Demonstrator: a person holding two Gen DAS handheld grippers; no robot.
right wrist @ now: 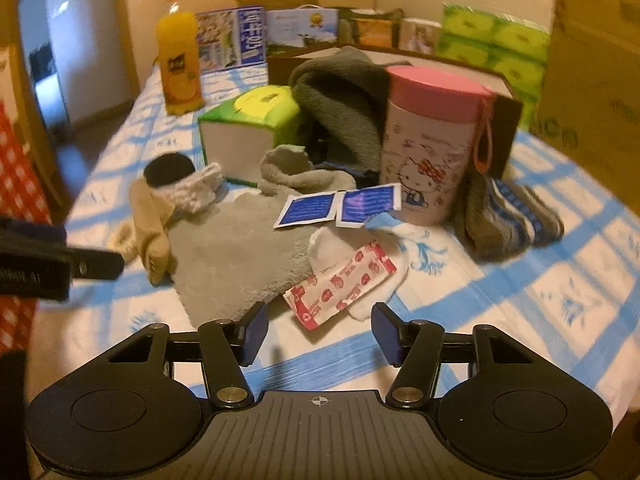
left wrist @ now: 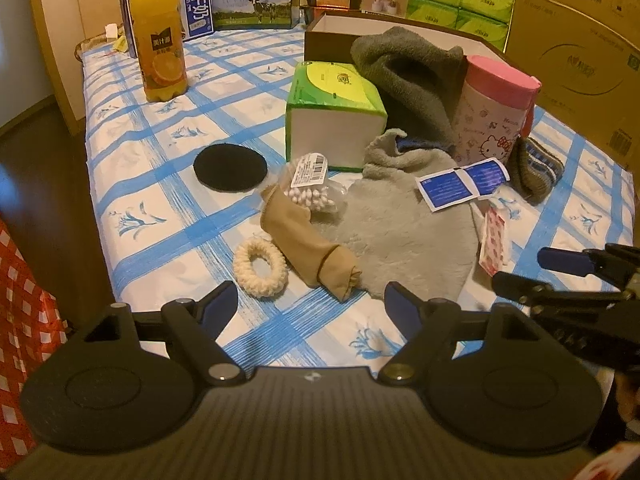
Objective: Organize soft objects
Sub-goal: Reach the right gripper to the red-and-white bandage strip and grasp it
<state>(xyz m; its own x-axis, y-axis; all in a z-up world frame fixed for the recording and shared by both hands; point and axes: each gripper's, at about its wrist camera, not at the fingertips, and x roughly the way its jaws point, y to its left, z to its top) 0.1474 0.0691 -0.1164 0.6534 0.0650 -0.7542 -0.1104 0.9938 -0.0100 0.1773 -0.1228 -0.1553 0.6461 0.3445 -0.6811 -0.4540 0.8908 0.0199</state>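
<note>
My left gripper (left wrist: 310, 300) is open and empty above the table's front edge, just short of a cream scrunchie (left wrist: 260, 267) and a rolled tan stocking (left wrist: 308, 246). A light grey fluffy cloth (left wrist: 400, 232) lies to their right. A dark grey towel (left wrist: 404, 76) hangs out of a brown box (left wrist: 320, 36). Striped socks (left wrist: 536, 170) lie beside the pink-lidded cup. My right gripper (right wrist: 316, 322) is open and empty, just in front of a red-patterned packet (right wrist: 340, 284) on a white sock (right wrist: 372, 256). The right gripper also shows in the left wrist view (left wrist: 520, 268).
A Hello Kitty cup (right wrist: 432, 148), green tissue pack (left wrist: 336, 116), black round pad (left wrist: 231, 167), cotton swab bag (left wrist: 312, 188) and blue sachets (left wrist: 464, 182) sit among the cloths. An orange juice bottle (left wrist: 158, 36), milk cartons and cardboard boxes (left wrist: 580, 52) line the back and right.
</note>
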